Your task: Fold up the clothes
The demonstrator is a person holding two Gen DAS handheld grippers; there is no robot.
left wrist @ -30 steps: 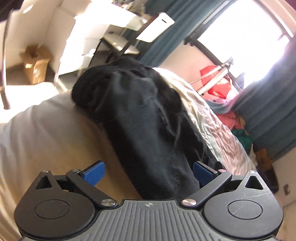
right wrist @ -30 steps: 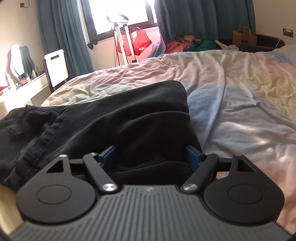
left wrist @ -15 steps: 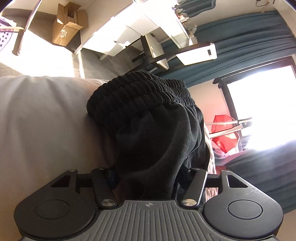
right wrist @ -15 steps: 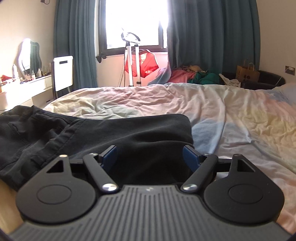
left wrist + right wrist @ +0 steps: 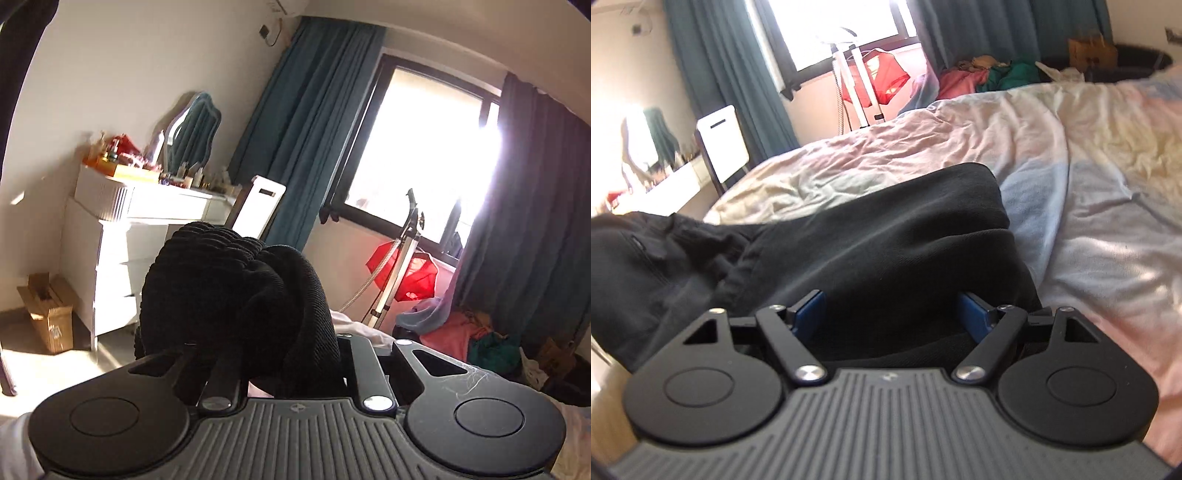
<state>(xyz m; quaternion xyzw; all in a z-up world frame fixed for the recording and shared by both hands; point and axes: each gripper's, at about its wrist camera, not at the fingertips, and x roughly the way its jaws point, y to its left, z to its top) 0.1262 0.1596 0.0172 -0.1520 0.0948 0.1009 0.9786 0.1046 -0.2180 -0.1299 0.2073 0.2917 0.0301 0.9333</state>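
Black trousers (image 5: pixel 849 236) lie across the pale bedsheet (image 5: pixel 1089 192), one end folded over. My right gripper (image 5: pixel 894 314) is open, its blue pads (image 5: pixel 971 314) on either side of a thick fold of the black cloth near the bed's front edge. My left gripper (image 5: pixel 280 365) is shut on the trousers' ribbed elastic waistband (image 5: pixel 229 288) and holds the bunched cloth up in the air, level with the room; its pads are hidden by the fabric.
A white dresser (image 5: pixel 122 236) with a mirror and bottles stands at the left wall, a cardboard box (image 5: pixel 48 314) beside it. A white chair (image 5: pixel 720 136), a stand with a red garment (image 5: pixel 875 77), blue curtains and a clothes pile (image 5: pixel 990 74) lie beyond the bed.
My left gripper closed on the waistband and lifted it, tilting up from the bed to face the room. My right gripper stayed open around the fold and tilted slightly.
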